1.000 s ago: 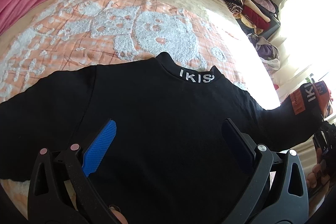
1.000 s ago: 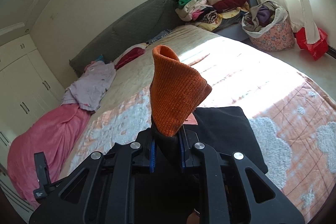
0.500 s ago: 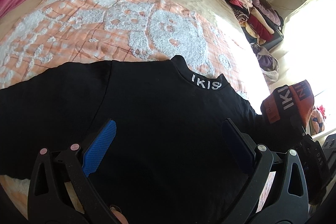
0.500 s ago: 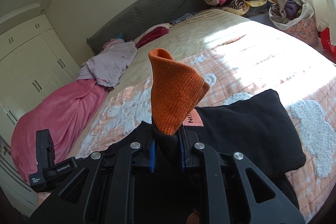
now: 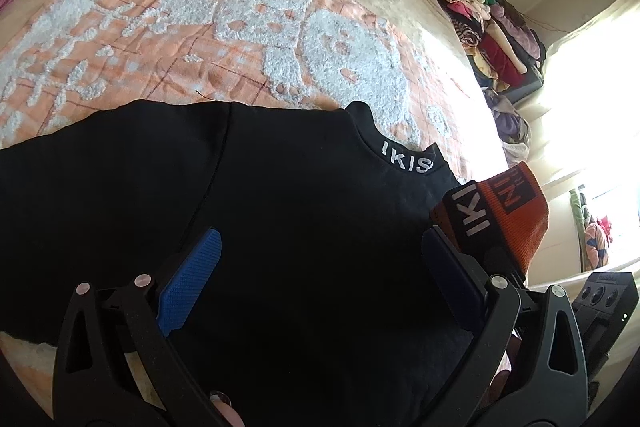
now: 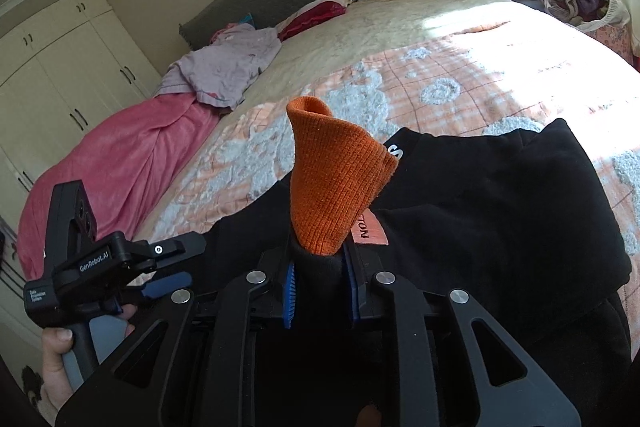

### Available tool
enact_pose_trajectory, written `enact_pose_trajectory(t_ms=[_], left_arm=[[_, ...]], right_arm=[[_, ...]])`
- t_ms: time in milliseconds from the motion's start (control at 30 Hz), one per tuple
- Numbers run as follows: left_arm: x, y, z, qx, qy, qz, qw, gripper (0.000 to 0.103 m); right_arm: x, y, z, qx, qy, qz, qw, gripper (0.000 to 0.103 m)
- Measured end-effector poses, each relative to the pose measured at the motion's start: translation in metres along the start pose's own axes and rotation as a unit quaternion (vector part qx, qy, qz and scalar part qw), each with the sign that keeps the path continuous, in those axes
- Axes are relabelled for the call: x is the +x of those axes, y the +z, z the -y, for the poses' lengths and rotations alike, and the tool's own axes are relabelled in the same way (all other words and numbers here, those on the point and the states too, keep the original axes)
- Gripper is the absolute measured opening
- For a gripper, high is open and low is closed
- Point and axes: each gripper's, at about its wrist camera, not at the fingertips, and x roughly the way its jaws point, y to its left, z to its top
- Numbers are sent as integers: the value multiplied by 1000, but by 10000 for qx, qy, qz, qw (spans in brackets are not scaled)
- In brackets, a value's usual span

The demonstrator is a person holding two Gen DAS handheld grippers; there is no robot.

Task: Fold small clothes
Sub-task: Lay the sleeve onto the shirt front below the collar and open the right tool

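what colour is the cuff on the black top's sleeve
Orange ribbed knit cuff, clearest in the right wrist view.

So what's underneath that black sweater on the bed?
Around the black sweater you can see an orange and white blanket spread over the bed, so the sweater lies on that. The part of the blanket directly beneath it is covered, so anything else under there stays hidden.

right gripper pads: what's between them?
In the right wrist view, the sweater's black sleeve end lies between the right gripper's blue pads, with the orange cuff sticking out beyond them. The jaws are opening.
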Motion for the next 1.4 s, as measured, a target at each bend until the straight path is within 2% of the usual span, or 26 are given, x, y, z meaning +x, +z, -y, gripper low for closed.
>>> enact_pose_trajectory(t_ms=[67,100,300,533,600,667,833,900,967,1000,1167,1400], left_arm=[[1,-1,0,-21,-38,-29,10000,94],[2,-1,-1,-29,-69,-46,10000,94],[12,-5,-1,-42,-167,-228,9996,94],[28,-16,4,31,-319,-521,9981,92],[33,-19,7,94,-322,-569,9978,86],[37,-22,8,97,-371,-623,9973,70],[46,-27,12,194,-207,-639,9976,69],[46,-28,15,272,-70,-565,9980,65],[47,-29,17,318,31,-495,9983,53],[47,-29,18,336,49,-480,9983,51],[47,-30,24,520,52,-406,9978,9],[16,-22,37,799,-55,140,9967,6]], right_arm=[[-1,-3,0,2,141,-64,9999,42],[-3,-4,-1,-46,191,-72,9998,44],[-19,-8,-2,-340,-19,2,9994,44],[-41,-10,23,-351,-455,124,9983,47],[-48,-11,32,-307,-577,169,9977,49],[-54,-12,40,-264,-648,196,9974,49],[-67,-16,59,-165,-840,245,9960,49],[-72,-17,65,-138,-932,260,9952,50],[-75,-19,72,-83,-995,248,9947,50],[-76,-20,75,-55,-1022,246,9944,50],[-75,-24,79,-8,-1066,211,9941,50],[-72,-24,74,-27,-1045,206,9943,50]])
